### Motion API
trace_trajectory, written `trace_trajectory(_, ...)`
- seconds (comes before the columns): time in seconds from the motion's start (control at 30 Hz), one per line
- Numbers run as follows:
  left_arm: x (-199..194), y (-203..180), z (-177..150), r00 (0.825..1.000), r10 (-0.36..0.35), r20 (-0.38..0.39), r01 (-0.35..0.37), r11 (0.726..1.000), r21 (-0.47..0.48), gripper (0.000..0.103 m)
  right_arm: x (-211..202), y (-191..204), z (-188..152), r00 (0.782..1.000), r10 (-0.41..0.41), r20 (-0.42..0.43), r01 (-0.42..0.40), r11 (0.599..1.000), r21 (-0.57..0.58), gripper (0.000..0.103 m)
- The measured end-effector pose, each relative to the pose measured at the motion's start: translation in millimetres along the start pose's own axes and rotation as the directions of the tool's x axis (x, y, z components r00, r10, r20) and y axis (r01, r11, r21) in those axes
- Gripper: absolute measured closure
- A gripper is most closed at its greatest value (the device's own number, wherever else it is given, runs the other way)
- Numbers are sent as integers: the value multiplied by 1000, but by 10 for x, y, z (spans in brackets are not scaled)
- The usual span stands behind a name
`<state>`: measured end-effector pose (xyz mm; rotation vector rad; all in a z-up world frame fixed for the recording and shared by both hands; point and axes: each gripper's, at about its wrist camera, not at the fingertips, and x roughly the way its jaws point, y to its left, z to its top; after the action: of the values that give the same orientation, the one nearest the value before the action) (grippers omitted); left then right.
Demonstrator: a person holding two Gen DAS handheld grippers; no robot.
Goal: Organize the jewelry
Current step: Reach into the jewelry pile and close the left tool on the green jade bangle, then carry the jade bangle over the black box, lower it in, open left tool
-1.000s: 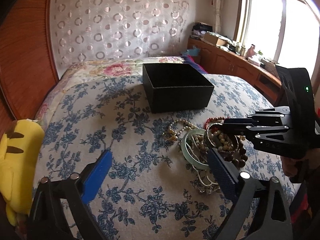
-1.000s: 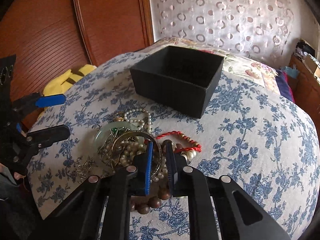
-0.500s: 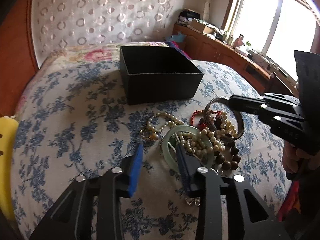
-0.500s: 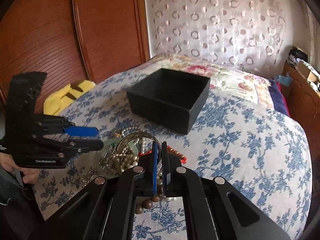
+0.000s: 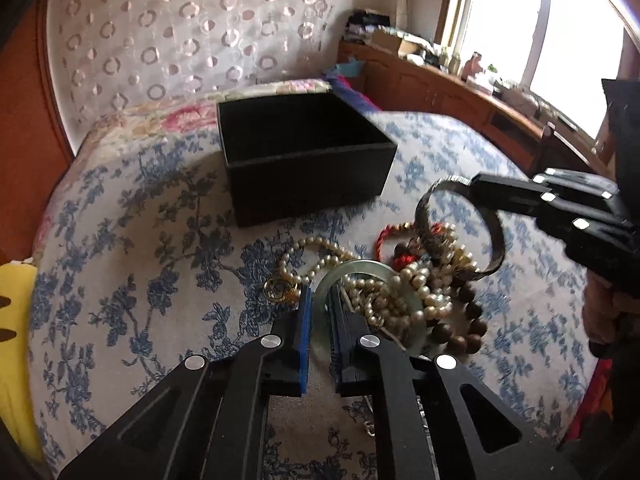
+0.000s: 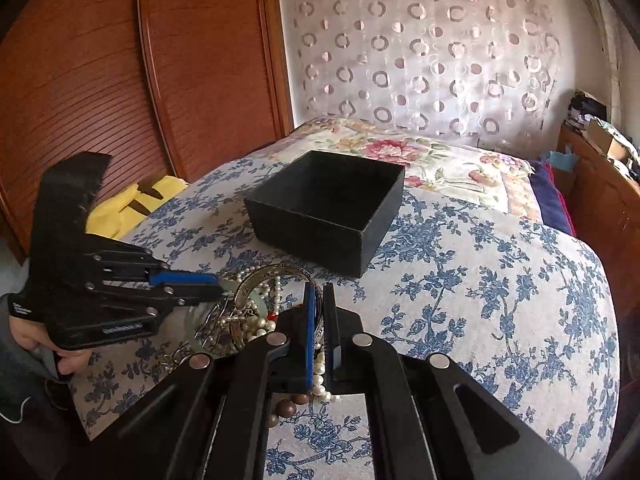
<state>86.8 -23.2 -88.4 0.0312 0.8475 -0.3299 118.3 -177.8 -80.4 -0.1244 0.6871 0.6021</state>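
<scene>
Left gripper (image 5: 320,312) clamped on the near rim of the pale green jade bangle (image 5: 352,272), its jaws having just been closing onto it; the bangle lies in the jewelry heap on the blue-floral bedspread (image 5: 132,280), at 6 o'clock from the open black box (image 5: 304,168); right gripper (image 6: 319,312) pinched tight on a dark metal cuff bracelet (image 5: 460,232), held above the heap at 3 o'clock in the left view; pearl strands (image 5: 416,292) drape across the bangle, brown wooden beads (image 5: 456,328) touch its right side; risk, as I judge it: lifting the bangle drags the pearls along, tangling or scattering the heap; smooth jade may slip from a rim-only grip; the cuff, held by its edge, could swing or twist loose.
</scene>
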Motion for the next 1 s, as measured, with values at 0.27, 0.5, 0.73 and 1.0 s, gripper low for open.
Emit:
trace_trajectory(0.27, -314, 75, 75, 991, 67, 115, -63, 998, -31, 96, -47, -33, 100, 999, -18, 31, 17, 1000, 5, 99)
trace_trajectory(0.5, -448, 271, 251, 977, 118, 176, -108, 992, -65, 96, 25, -52, 309, 998, -33, 60, 34, 999, -6, 99)
trace_trajectory(0.73, -479, 350, 363, 968, 142, 205, -129, 989, -75, 96, 225, -101, 569, 995, -64, 78, 64, 998, -2, 99)
trace_trajectory(1.0, -471, 401, 502, 961, 159, 228, -144, 986, -83, 96, 562, -180, 822, 993, -97, 71, 98, 995, -3, 98)
